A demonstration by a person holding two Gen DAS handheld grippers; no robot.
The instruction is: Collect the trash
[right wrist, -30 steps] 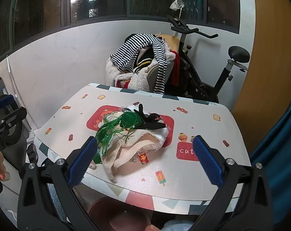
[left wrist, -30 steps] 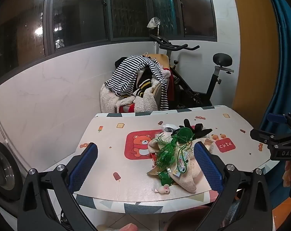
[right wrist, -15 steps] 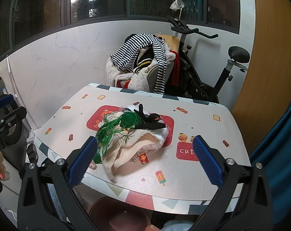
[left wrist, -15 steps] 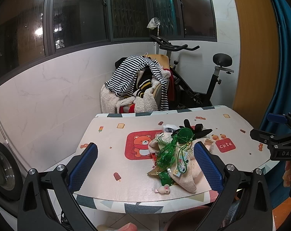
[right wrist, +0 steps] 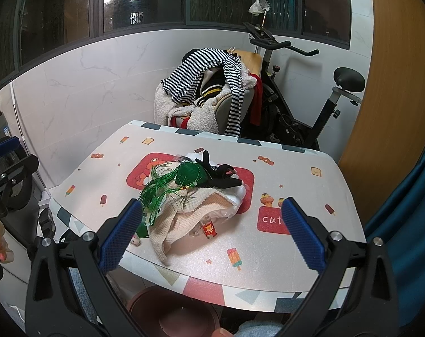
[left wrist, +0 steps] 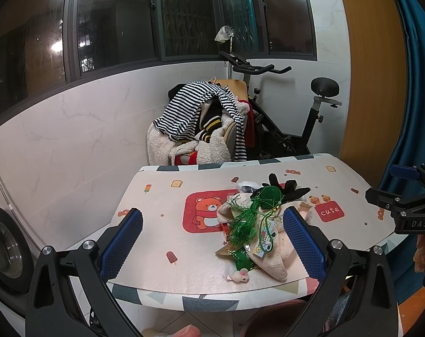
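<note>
**Both grippers wide over the trash pile**

The left gripper [left wrist: 212,241] and right gripper [right wrist: 211,237] hang before the table's near edge, jaws spread wide, gripping nothing. On the printed table [right wrist: 310,193], beside a red "cute" patch [left wrist: 329,211], lies the trash pile [right wrist: 195,196]: green tassel [left wrist: 244,221], beige knit cloth [right wrist: 178,219], black plush [right wrist: 221,172]. Beyond stand a clothes-heaped chair [left wrist: 201,123] and an exercise bike [left wrist: 291,123].

An exercise bike [left wrist: 285,129] stood by the white tiled wall, just beside a chair [right wrist: 240,64] heaped with a striped shirt [left wrist: 195,106] and fleece. A blue curtain [left wrist: 414,112] hung beside an orange panel [right wrist: 395,70].
</note>
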